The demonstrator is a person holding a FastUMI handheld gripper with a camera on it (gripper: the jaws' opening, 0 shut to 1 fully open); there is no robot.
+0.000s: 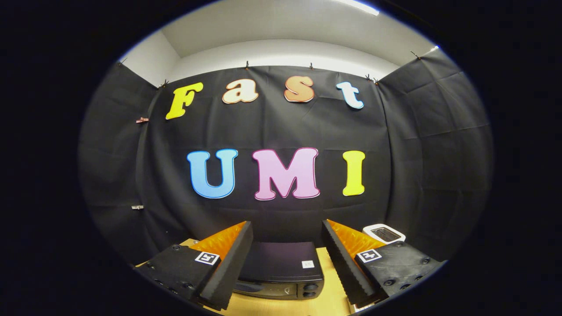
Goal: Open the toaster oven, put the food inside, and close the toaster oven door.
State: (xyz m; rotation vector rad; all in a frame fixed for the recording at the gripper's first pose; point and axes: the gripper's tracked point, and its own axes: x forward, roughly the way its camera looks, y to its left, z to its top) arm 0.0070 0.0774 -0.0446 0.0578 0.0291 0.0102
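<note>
A black toaster oven [281, 267] sits on the wooden table [329, 303], seen from above. Its flat top carries a small white sticker, and its front face with dark knobs at the right end shows below. My gripper [287, 267] hovers above it, open, with nothing between the fingers. The oven lies in the gap between the left finger [228, 267] and the right finger [344, 267]. Whether the oven door is open is hidden from this angle.
A white tray-like object [384, 233] with a dark inside stands on the table beyond the right finger, near the booth's black cloth wall. The table's pale wood shows around the oven.
</note>
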